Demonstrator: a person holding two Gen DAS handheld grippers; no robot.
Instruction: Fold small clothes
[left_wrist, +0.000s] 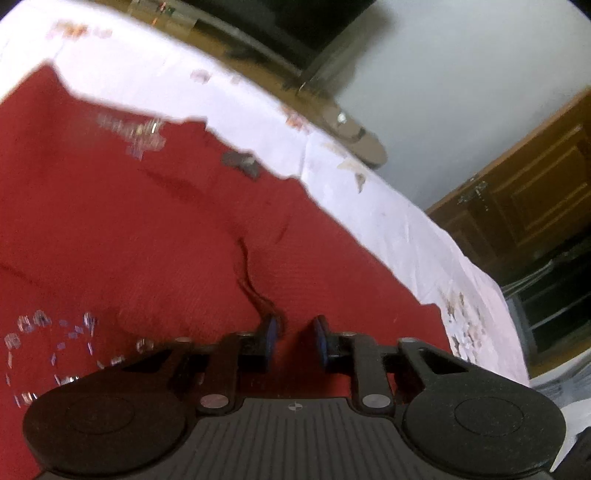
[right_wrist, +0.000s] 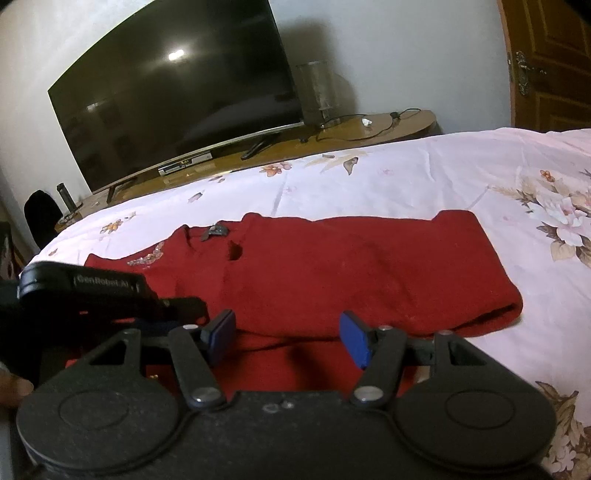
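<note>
Red knit sweater (right_wrist: 332, 266) spread flat on the bed, over a white floral sheet (right_wrist: 406, 177), one sleeve folded across the body. Small dark label (right_wrist: 216, 232) at the neckline, sequin decoration (left_wrist: 48, 343) on the front. Left tool (left_wrist: 295, 332) low over the red knit, blue pads apart with cloth showing in the gap, nothing clamped. Right tool (right_wrist: 288, 336) over the sweater's near edge, pads also well apart, gripping nothing. Beyond the bed, a dark television (right_wrist: 177, 92) on a wooden stand (right_wrist: 369, 129).
</note>
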